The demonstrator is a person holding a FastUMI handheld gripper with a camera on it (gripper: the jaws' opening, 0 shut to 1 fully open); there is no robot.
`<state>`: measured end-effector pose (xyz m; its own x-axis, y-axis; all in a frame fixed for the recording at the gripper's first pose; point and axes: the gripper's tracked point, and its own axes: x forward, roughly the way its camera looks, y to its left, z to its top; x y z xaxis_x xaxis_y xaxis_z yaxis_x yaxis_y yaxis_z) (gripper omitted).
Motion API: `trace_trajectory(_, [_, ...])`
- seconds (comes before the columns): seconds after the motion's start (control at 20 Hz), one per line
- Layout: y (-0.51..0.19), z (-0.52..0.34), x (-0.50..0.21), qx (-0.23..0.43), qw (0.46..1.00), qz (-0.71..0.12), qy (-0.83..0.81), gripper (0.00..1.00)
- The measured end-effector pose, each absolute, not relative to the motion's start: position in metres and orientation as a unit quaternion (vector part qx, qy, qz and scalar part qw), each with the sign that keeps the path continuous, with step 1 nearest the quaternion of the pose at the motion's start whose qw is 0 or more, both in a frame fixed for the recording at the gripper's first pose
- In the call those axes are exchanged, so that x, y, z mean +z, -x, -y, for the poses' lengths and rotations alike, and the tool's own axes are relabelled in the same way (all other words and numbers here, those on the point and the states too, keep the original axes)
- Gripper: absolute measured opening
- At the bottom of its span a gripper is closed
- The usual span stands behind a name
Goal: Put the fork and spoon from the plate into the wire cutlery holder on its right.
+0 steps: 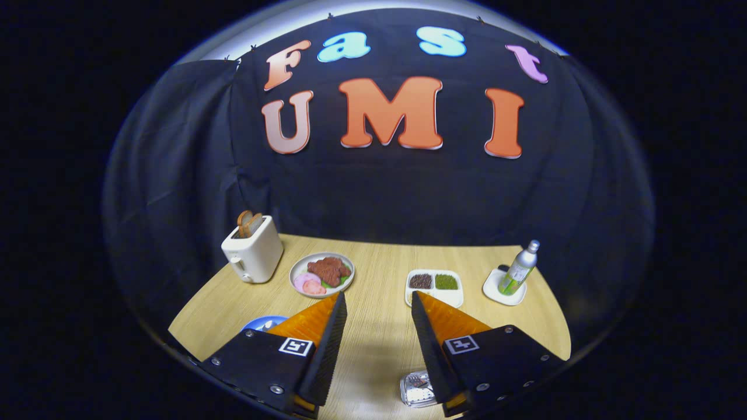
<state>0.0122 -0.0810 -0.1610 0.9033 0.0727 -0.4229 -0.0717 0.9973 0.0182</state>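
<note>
Lower left of the frame, the blue plate (264, 322) peeks past the left finger; gripper (378, 303) fingers apart, empty; holder (416, 388) low between them.

This is a staged demonstration booth dressed as a breakfast table, not a lived-in kitchen: a black cloth wall (408, 192) hangs straight behind a light wooden tabletop (373, 326). On it sit a white toaster (252, 254) holding toast, a plate of toy-like food (322, 274), a divided white dish (434, 287) and a bottle (519, 269) on a white coaster. The gripper (379, 300) with orange fingers spread apart hovers above the wood.
</note>
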Motion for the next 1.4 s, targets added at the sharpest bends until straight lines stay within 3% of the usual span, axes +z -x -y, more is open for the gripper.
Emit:
trace_trajectory(0.35, [-0.011, 0.015, -0.115, 0.045, 0.991, -0.121, -0.034, 0.88])
trace_trajectory(0.7, [-0.021, -0.065, -0.106, 0.06, 0.996, -0.069, -0.023, 0.96])
trace_trajectory(0.85, [-0.022, -0.099, -0.14, 0.082, 0.989, -0.117, -0.042, 0.97])
trace_trajectory(1.05, [-0.015, -0.136, -0.221, 0.104, 0.964, -0.24, -0.049, 0.97])
trace_trajectory(1.3, [0.021, -0.159, -0.321, 0.11, 0.9, -0.415, -0.076, 0.97])
trace_trajectory(1.4, [0.024, -0.165, -0.347, 0.105, 0.886, -0.444, -0.083, 0.98])
